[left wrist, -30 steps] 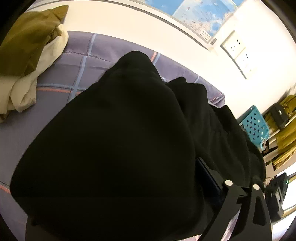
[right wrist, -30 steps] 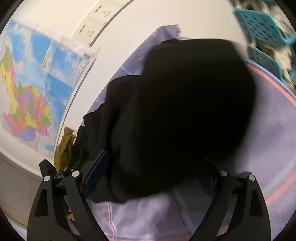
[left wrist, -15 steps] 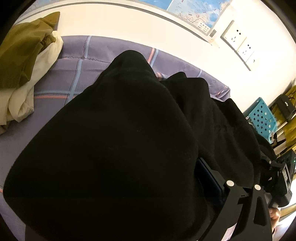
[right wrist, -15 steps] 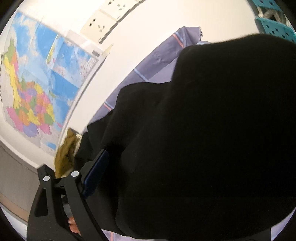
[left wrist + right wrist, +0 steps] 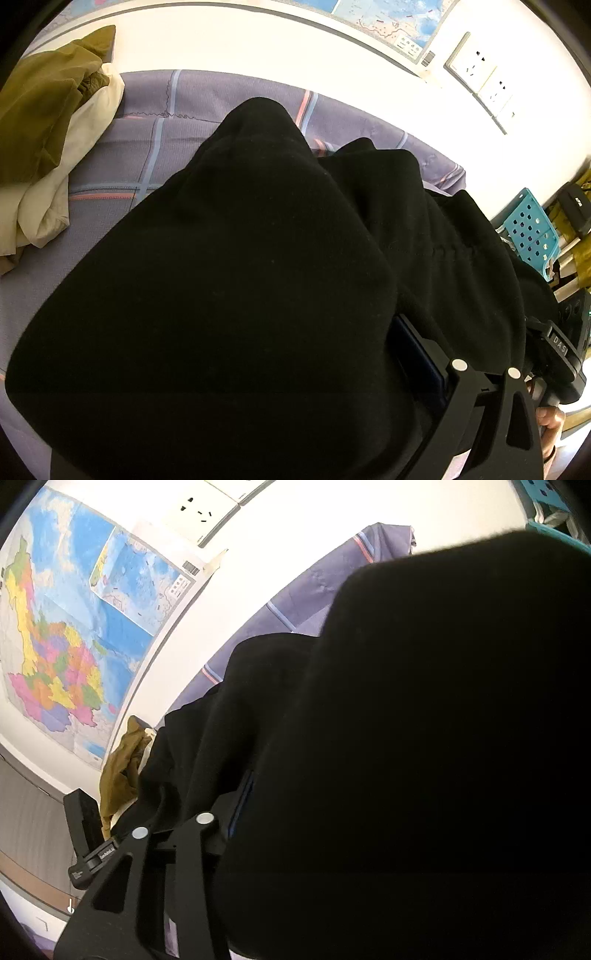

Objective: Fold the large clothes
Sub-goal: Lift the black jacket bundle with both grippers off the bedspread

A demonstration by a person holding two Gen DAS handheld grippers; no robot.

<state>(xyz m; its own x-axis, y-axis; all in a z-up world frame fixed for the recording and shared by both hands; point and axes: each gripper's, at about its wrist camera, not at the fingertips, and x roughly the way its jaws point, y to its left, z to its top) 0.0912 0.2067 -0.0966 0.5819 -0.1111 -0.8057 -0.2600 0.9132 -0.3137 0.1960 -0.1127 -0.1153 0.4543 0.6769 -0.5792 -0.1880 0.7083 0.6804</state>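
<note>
Garment: black fleece garment (image 5: 229,288) lifted over the bed (image 5: 155,147), draped across both wrist views and hiding most of each gripper.
Left gripper: left gripper (image 5: 369,376) has cloth bunched between its fingers; only the right-hand finger (image 5: 417,354) shows, so it appears clamped on the garment, though the far finger is covered.
Right gripper: right gripper (image 5: 332,830) likewise shows one finger (image 5: 240,805) at the fabric edge, the rest buried; it appears to be pinching the garment.
Progress: early to middle, by my judgement. The garment hangs in loose humps, no flat folded panel visible; part of it trails down onto the bed toward the wall (image 5: 258,48).
Left to do: lay it flat on the bed, bring the halves together, smooth it, square the edges.
Long axis: cannot tell exactly; the trailing part seems to run along the bed parallel to the wall, with a rounded end pointing at the wall.
Beside it: olive cloth (image 5: 40,122) and cream cloth (image 5: 55,199) heaped at the bed's left end, apart from the garment.
Beyond the bed: teal crate (image 5: 532,229) at its right end; map (image 5: 62,635) on the wall.
</note>
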